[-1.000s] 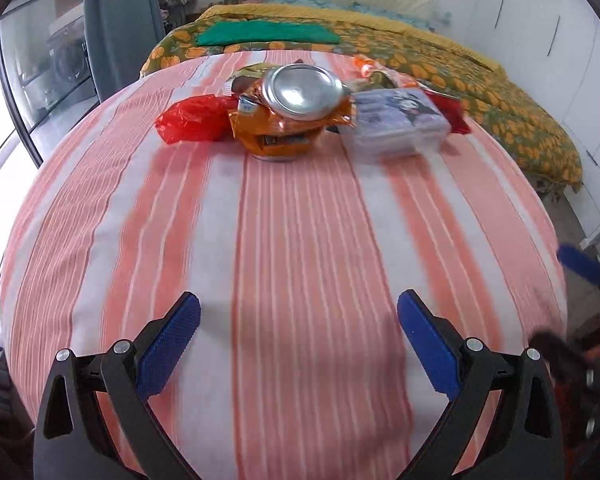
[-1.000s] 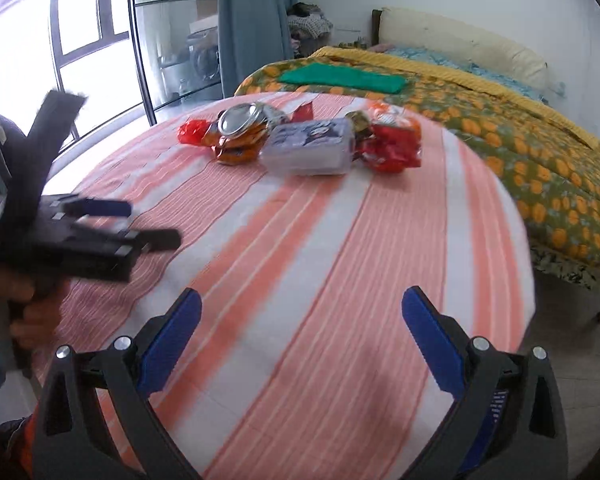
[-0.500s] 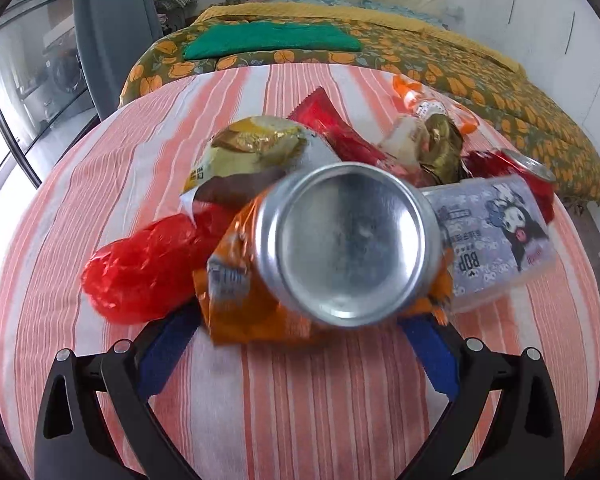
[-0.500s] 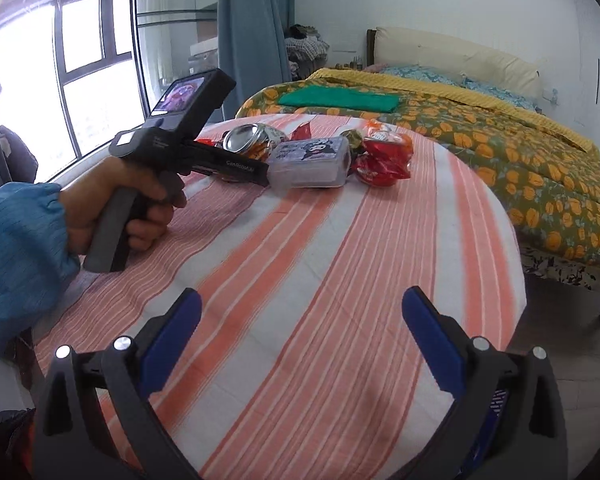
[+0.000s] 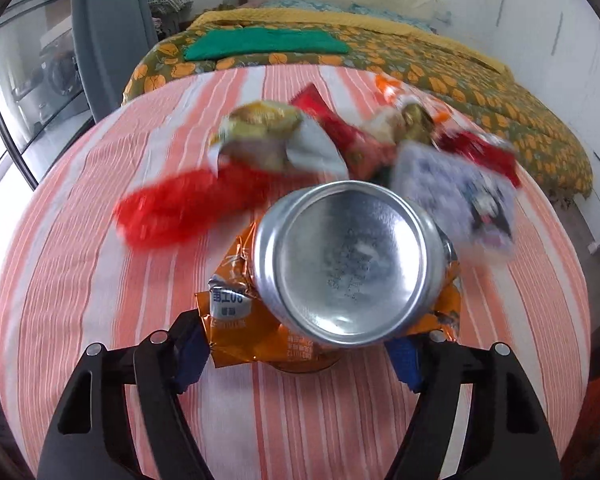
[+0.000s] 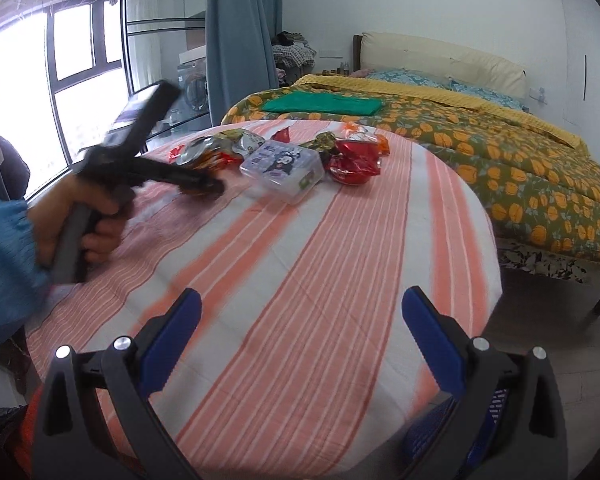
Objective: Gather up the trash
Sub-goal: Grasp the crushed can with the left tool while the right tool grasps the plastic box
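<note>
A crushed orange can (image 5: 342, 264) with a silver end facing me lies between the fingers of my left gripper (image 5: 300, 356), which is shut on it just above the striped table (image 5: 80, 280). Behind it lie a red wrapper (image 5: 172, 208), a yellow-white snack bag (image 5: 268, 140), a clear plastic box (image 5: 460, 200) and more wrappers. In the right wrist view the left gripper (image 6: 204, 184) reaches into the trash pile, by the box (image 6: 284, 168) and a red crushed can (image 6: 354, 164). My right gripper (image 6: 300, 328) is open and empty over the table's near part.
The round table wears an orange-and-white striped cloth (image 6: 300, 260). A bed (image 6: 480, 140) with a pumpkin-print cover stands behind it. A blue curtain (image 6: 240, 40) and a window are at the left. Floor shows to the right of the table.
My left gripper moved forward across the table to the trash pile and closed on the orange can, which has shifted a little from the pile. The right gripper stayed put.
</note>
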Tool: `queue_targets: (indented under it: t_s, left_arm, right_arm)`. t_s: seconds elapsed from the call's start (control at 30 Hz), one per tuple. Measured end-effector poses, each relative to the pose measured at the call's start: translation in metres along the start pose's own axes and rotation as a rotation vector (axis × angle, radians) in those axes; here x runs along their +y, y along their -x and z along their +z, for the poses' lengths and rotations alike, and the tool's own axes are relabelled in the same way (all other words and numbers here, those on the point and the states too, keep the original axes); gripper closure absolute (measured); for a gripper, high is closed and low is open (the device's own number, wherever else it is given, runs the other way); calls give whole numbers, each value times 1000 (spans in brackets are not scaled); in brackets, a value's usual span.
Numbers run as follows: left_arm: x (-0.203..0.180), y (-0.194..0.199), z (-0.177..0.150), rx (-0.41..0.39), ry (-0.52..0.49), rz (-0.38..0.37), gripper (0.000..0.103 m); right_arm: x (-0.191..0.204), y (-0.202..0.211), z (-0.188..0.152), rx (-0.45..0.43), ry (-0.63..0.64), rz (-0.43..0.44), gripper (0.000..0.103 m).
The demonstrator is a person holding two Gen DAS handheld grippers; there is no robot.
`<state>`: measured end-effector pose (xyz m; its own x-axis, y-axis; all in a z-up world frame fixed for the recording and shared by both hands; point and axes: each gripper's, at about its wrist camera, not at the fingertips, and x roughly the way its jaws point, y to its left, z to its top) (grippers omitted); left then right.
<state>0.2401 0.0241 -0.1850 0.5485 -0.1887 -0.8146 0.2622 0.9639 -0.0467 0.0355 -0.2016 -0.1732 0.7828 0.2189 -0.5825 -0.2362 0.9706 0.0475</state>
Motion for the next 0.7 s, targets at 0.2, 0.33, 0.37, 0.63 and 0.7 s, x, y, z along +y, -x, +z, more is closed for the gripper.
queue_targets:
  t_s: [0.2,0.33,0.37,0.63,0.7]
  left_arm:
    - [-1,34,-47,21,-64,-48,26]
    - [1,39,-61,18,-81,-40,14]
    - [0,39,-63,14,-88,-30,13]
    - [10,49,-76,-19,-51,-42,12]
    - [15,54,-81,-20,-43,-45,11]
  right_arm:
    - [-7,-17,10,58,-1,35,6]
    - [-2,-47,34,108,117,41,6]
    - [0,-58,43,121,168,28,6]
    - [11,-139,112,249,392,62,6]
    - [17,-156,120,279,432,46,6]
